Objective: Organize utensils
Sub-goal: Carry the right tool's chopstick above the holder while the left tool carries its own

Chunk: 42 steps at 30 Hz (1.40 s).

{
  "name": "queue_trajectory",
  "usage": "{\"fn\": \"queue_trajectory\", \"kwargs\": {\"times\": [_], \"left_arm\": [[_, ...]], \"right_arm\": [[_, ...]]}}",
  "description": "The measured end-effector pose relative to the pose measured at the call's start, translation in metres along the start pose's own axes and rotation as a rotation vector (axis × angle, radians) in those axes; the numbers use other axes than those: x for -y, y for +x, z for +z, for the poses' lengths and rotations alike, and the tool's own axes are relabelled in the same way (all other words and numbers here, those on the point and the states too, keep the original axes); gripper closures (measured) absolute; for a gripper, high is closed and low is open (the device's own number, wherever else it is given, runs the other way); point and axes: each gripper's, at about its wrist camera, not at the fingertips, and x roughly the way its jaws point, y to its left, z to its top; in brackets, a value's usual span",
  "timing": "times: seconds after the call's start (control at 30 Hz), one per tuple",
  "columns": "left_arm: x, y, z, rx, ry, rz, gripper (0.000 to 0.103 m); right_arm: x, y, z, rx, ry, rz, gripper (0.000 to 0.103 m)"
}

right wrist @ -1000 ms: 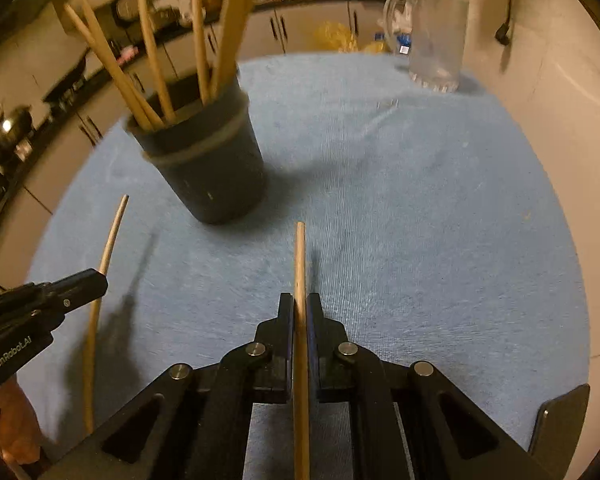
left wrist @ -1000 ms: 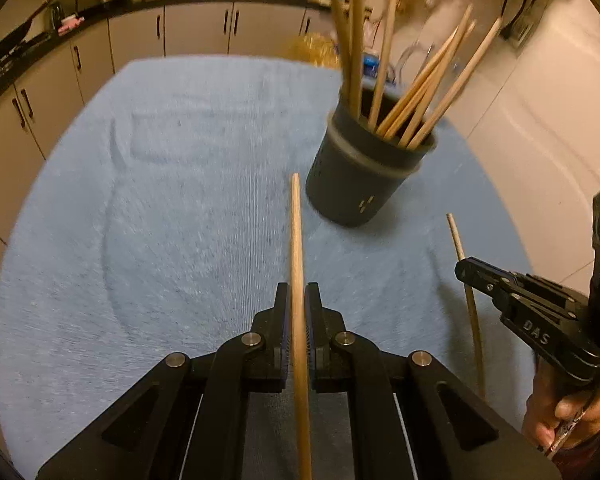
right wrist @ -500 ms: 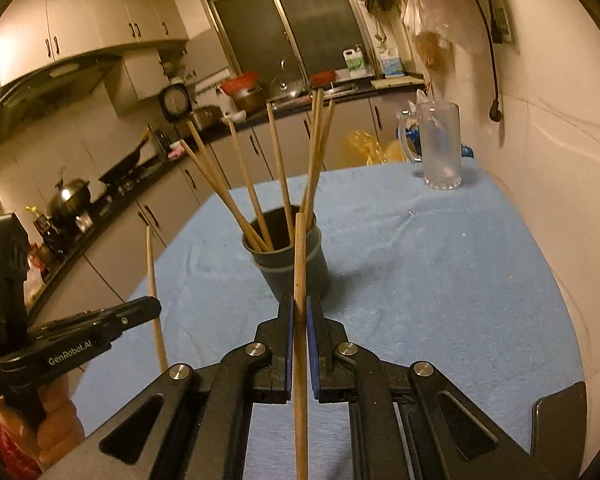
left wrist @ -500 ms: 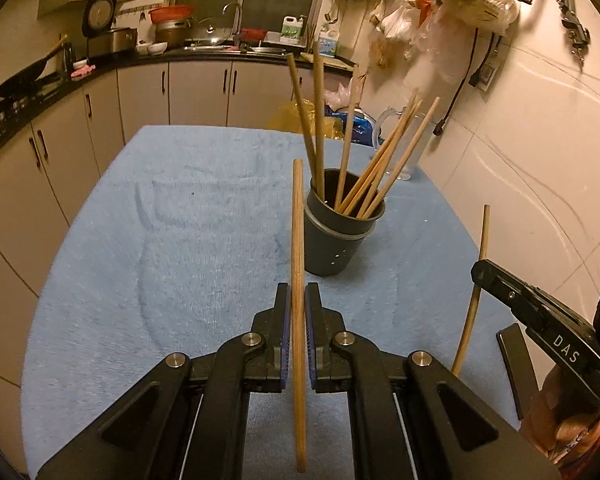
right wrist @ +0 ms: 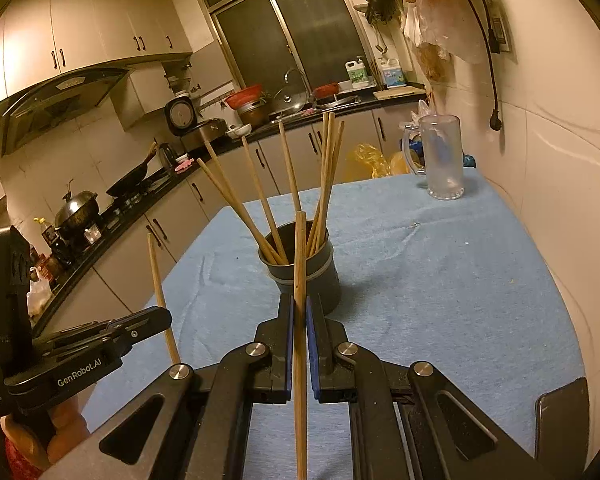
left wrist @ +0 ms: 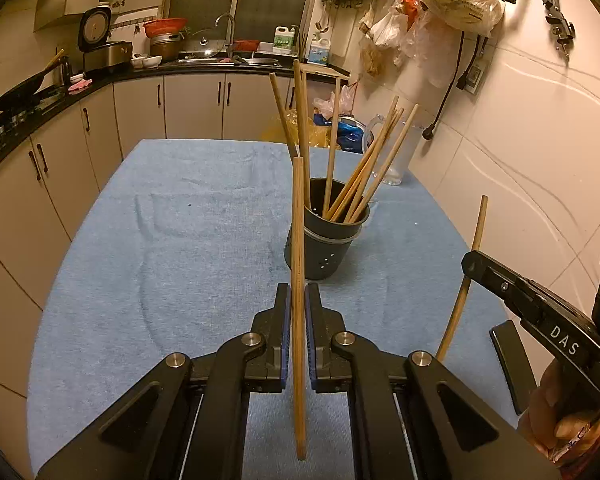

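Observation:
A dark round holder (left wrist: pixel 324 246) (right wrist: pixel 302 268) with several wooden chopsticks in it stands on the blue cloth (left wrist: pixel 180 240) (right wrist: pixel 440 280). My left gripper (left wrist: pixel 298 300) is shut on one chopstick (left wrist: pixel 298 240), held upright above the cloth, short of the holder. My right gripper (right wrist: pixel 299 308) is shut on another chopstick (right wrist: pixel 299 264), also upright and short of the holder. In the left wrist view the right gripper (left wrist: pixel 470 260) enters from the right with its chopstick (left wrist: pixel 466 276). In the right wrist view the left gripper (right wrist: pixel 162 314) comes from the left with its chopstick (right wrist: pixel 162 296).
A clear glass mug (right wrist: pixel 440 156) stands at the far right corner of the cloth. A dark phone (left wrist: pixel 510 364) (right wrist: pixel 560 416) lies at the near right edge. White cabinets (left wrist: pixel 28 184) and a counter lie left and behind, and a tiled wall (left wrist: pixel 540 140) rises on the right.
Both grippers rose from low over the cloth and tilted up, each carrying its chopstick. The holder now looks farther off and lower in both views.

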Motion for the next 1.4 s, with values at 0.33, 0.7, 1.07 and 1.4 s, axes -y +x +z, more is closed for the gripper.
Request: {"fn": "queue_trajectory", "kwargs": {"times": [0.33, 0.7, 1.07, 1.4], "left_arm": [[0.001, -0.003, 0.000, 0.003, 0.000, 0.000, 0.097], [0.003, -0.007, 0.001, 0.009, 0.001, 0.003, 0.097], [0.005, -0.010, 0.002, 0.014, 0.003, 0.005, 0.097], [0.005, -0.010, 0.002, 0.014, 0.002, 0.005, 0.097]], "right_arm": [[-0.001, -0.003, 0.001, 0.003, 0.003, 0.004, 0.096], [-0.002, -0.008, 0.003, 0.014, 0.006, 0.006, 0.096], [-0.002, -0.012, 0.004, 0.022, 0.010, 0.006, 0.096], [-0.002, -0.012, 0.005, 0.023, 0.010, 0.006, 0.096]]}}
